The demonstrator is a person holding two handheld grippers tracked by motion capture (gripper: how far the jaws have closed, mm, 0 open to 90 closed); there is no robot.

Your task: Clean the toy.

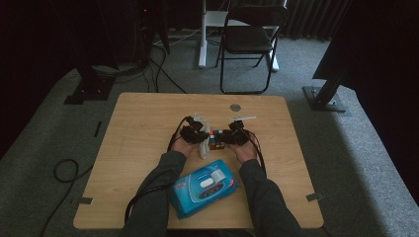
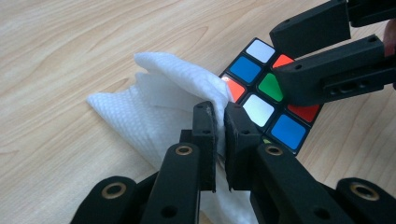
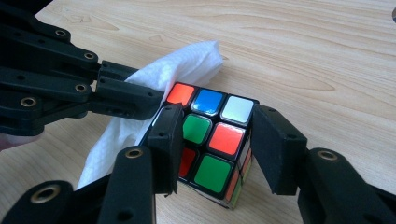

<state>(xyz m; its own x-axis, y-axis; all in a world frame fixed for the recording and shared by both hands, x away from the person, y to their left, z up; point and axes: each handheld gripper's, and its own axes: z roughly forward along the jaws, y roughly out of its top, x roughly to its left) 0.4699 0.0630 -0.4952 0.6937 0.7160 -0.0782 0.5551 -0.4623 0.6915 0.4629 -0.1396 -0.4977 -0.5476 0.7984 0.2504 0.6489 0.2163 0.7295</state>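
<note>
Nearest the person's edge of the light wooden table, a blue plastic pack of wet wipes with a white flip lid is lying between the two dark-sleeved forearms. Just beyond it, the person's left hand and right hand are each holding a black two-jaw gripper. The left gripper is pinching a crumpled white paper wipe, its jaws nearly closed with only the thin sheet between them; the wipe is draping onto the table and pressing against the side of the cube. The right gripper is clasping a multicoloured plastic puzzle cube, its jaws spread to the cube's width and bearing on two opposite faces. The cube is standing on the table near its centre, between the two grippers. Farther off, a small grey round disc is lying near the far edge. Beyond the table, a black folding chair is standing on grey carpet.
</note>
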